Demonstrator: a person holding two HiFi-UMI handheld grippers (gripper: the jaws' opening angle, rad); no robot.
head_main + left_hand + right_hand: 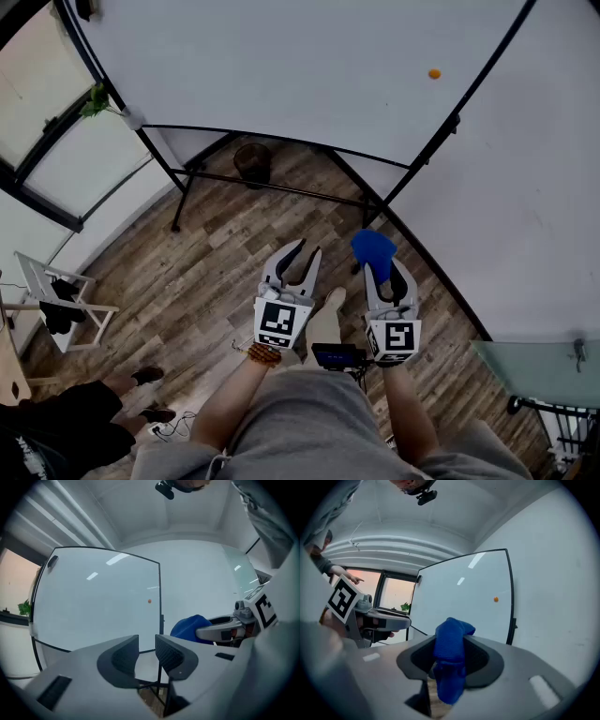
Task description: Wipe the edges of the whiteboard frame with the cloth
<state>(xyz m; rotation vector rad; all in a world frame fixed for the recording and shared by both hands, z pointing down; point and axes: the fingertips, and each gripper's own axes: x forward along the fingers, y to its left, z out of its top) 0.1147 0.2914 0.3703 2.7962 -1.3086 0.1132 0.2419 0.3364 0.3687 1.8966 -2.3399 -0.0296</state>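
Blue cloth point(373, 247) is clamped, bunched, between the jaws of the right gripper point(384, 274) above the wood floor point(216, 272), well apart from the far whiteboard point(281, 66). Just left, the left gripper point(307, 253) has its jaws slightly apart, with nothing between them.

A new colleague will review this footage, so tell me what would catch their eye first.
The bright blue cloth stands out first, clamped in the right gripper above the wooden floor. Behind it the big black-framed whiteboard fills the top of the head view, with one small orange dot on it. The left gripper is open and empty.
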